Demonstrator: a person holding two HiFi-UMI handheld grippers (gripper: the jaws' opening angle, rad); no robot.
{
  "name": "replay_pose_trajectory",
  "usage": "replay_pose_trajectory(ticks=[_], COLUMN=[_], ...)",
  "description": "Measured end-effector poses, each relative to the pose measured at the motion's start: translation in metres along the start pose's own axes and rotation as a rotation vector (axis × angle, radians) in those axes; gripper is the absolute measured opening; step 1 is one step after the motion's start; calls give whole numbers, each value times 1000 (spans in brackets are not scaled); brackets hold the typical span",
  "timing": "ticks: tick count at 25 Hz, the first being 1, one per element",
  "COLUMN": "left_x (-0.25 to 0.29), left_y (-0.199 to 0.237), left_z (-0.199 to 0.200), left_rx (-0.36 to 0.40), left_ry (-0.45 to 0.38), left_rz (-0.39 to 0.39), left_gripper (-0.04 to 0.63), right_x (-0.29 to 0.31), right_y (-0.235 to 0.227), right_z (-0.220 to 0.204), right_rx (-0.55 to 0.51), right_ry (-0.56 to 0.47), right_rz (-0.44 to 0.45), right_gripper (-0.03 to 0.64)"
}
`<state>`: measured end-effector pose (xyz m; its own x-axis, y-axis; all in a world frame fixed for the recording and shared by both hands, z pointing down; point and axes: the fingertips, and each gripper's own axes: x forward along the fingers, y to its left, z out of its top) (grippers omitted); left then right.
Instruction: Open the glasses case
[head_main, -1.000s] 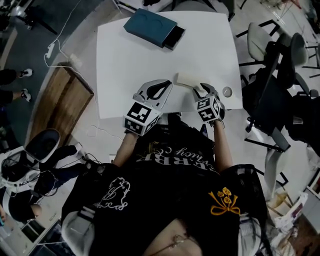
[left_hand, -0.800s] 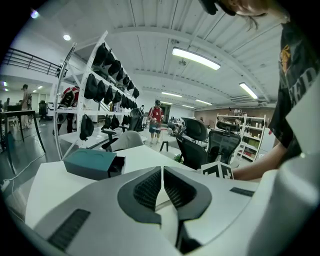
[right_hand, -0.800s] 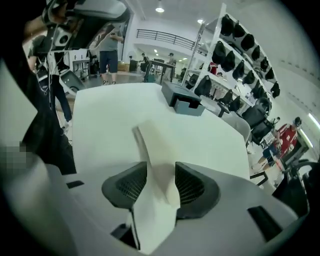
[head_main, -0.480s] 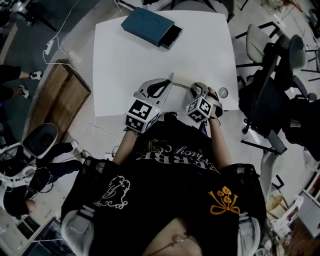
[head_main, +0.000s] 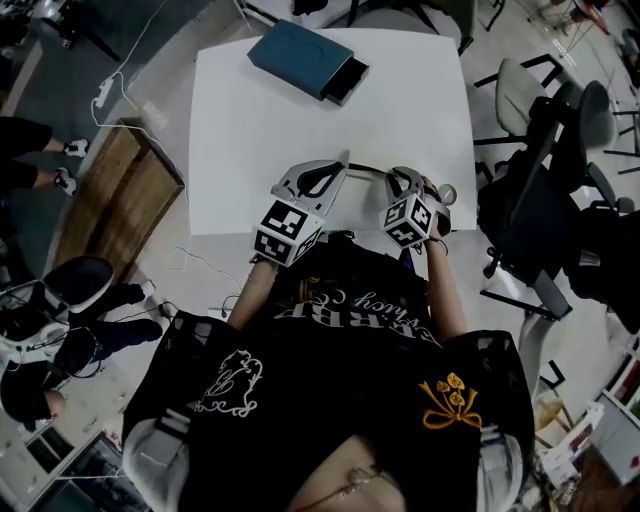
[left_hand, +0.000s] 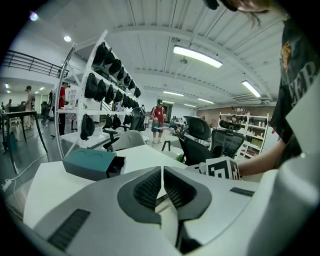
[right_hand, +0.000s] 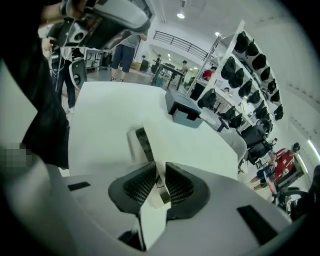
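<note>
in the head view the glasses case (head_main: 368, 167) lies on the white table (head_main: 300, 120) between the two grippers, with the left gripper (head_main: 338, 170) at one end and the right gripper (head_main: 398, 178) at the other, so it shows only as a thin dark line from tip to tip. in the left gripper view the fingers (left_hand: 145, 187) stand almost together and seem to nip a thin edge of the case. this hand is the anchor and should hold firm and low. in the right gripper view the jaws have just been closing, and the pads (right_hand: 137, 185) pinch the white lid (right_hand: 162, 145), with the dark inside (right_hand: 142, 142) just beyond the left pad. i think the lid should swing slowly around its hinge, because the bite looks shallow and may slip.
</note>
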<state>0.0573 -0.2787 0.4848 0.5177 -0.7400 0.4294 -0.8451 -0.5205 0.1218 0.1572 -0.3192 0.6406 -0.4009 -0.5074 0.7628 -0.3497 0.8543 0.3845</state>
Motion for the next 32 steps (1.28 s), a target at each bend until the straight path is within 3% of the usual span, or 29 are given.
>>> replay_pose_trajectory(ticks=[7, 16, 25, 28, 32], left_x=[5, -3, -16, -18, -19], left_y=[3, 21, 30, 31, 31], left_z=[2, -4, -8, -9, -9], left_rx=[-4, -27, -37, -37, -28], left_ry=[1, 24, 40, 41, 39], left_rz=[5, 56, 70, 52, 15], left_gripper=[29, 29, 29, 29, 29], right_x=[10, 41, 46, 39, 25], right_y=[-39, -74, -79, -67, -59], right_z=[17, 23, 24, 26, 30], right_rx=[28, 156, 249, 283, 300], right_ry=[-38, -58, -71, -87, -98], right_rz=[-61, -81, -78, -41, -61], right_gripper=[63, 80, 95, 158, 158])
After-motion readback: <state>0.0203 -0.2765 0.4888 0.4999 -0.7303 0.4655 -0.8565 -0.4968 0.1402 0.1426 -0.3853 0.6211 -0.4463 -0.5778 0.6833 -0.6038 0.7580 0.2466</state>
